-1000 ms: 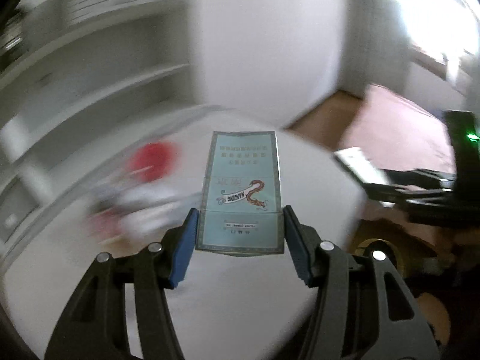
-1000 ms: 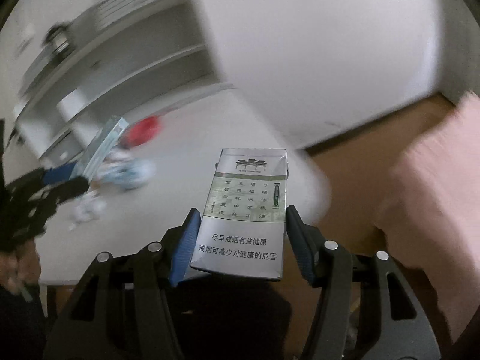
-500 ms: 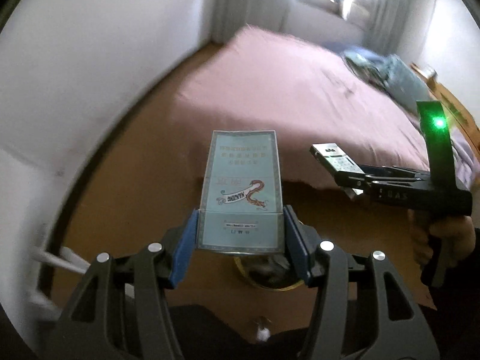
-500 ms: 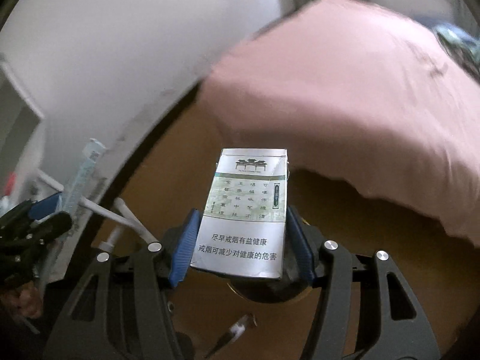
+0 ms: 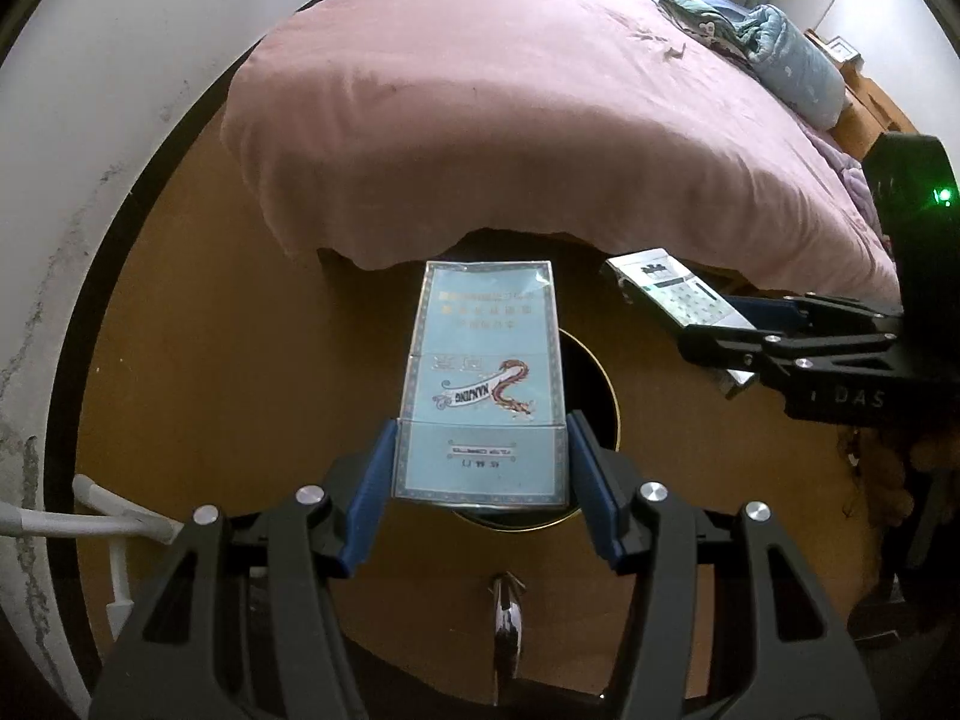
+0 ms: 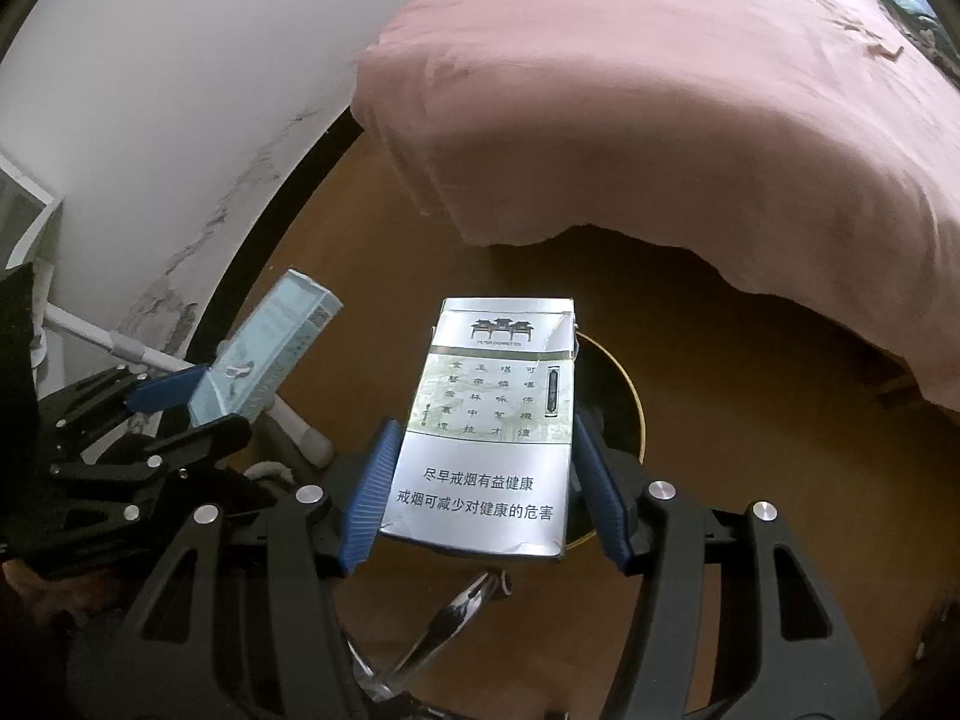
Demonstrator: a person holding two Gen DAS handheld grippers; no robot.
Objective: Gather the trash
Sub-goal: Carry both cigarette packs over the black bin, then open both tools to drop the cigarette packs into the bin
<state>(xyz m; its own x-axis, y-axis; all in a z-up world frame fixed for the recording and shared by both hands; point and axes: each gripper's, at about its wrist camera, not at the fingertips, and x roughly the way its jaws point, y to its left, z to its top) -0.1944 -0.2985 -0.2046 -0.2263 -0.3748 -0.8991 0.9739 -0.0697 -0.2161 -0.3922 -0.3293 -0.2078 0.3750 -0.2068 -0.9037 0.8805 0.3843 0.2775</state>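
My left gripper [image 5: 482, 456] is shut on a light blue cigarette pack [image 5: 483, 378], held flat above a round black bin with a gold rim [image 5: 600, 402] on the wooden floor. My right gripper [image 6: 480, 480] is shut on a silver cigarette pack [image 6: 486, 426], also over the bin [image 6: 624, 414]. In the left wrist view the silver pack [image 5: 678, 294] and the right gripper [image 5: 720, 330] show at the right. In the right wrist view the blue pack [image 6: 264, 354] and the left gripper [image 6: 204, 396] show at the left.
A bed with a pink cover [image 5: 540, 96] stands close behind the bin, with a blue bundle of bedding [image 5: 786, 66] at its far end. A white wall with a dark skirting [image 5: 84, 120] runs on the left, and white pipes [image 5: 90, 522] lie by it. A shiny pedal [image 5: 507, 618] sits below the bin.
Both grippers have swung from the white table and shelves round to the floor by the bed, each keeping its pack. They now hold still over the bin.
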